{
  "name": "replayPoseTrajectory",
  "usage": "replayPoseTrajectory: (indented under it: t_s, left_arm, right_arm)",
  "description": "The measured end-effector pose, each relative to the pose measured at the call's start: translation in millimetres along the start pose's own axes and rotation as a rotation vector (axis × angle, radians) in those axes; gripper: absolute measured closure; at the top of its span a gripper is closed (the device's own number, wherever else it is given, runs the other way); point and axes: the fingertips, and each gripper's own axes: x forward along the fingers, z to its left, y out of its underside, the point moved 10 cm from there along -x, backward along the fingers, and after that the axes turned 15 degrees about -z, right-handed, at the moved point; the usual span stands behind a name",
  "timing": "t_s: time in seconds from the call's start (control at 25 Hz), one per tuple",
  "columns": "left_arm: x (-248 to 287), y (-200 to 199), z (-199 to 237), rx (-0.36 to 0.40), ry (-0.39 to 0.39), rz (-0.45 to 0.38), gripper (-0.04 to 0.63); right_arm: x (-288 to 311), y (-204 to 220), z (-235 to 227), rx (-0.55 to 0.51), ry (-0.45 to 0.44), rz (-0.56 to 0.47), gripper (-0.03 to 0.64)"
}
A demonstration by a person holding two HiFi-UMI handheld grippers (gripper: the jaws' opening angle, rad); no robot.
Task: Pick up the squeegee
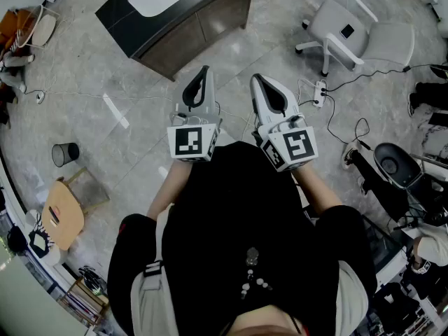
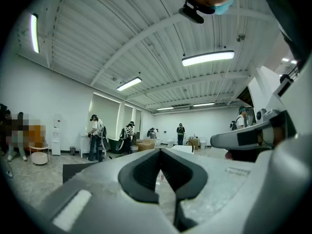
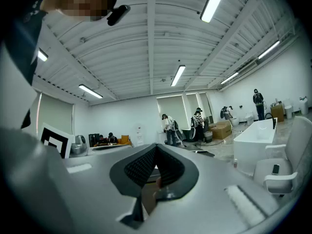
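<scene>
No squeegee shows in any view. In the head view I hold both grippers level in front of my chest, side by side over the grey floor. The left gripper (image 1: 204, 69) has its jaws together with nothing between them, and its own view shows the tips (image 2: 160, 150) meeting against an open room. The right gripper (image 1: 256, 78) is likewise shut and empty, its dark pads closing to a point (image 3: 156, 146) in the right gripper view. Each carries its marker cube near my hands.
A dark counter with a white basin (image 1: 183, 25) stands ahead on the left. A white office chair (image 1: 350, 33) and a power strip with cables (image 1: 320, 93) lie ahead right. A waste bin (image 1: 64, 154) and wooden chair (image 1: 61, 215) stand at left. Several people (image 2: 97, 130) stand far off.
</scene>
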Motion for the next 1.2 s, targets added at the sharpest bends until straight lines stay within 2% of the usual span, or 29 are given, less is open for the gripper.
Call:
replayPoseTrajectory:
  t_s: [0.32, 0.48, 0.84, 1.2]
  left_arm:
    - [-4, 0, 21, 0.007, 0.03, -0.008, 0.595]
    - [-1, 1, 22, -0.015, 0.027, -0.006, 0.594]
    - [4, 5, 27, -0.016, 0.06, -0.002, 0.595]
    - [13, -1, 36, -0.006, 0.05, -0.028, 0.595]
  right_arm:
    - [10, 6, 16, -0.011, 0.016, 0.004, 0.617]
    - [13, 8, 17, -0.016, 0.023, 0.013, 0.616]
    - [14, 11, 18, -0.03, 0.052, 0.014, 0.615]
    - [25, 6, 16, -0.018, 0.089, -0.013, 0.615]
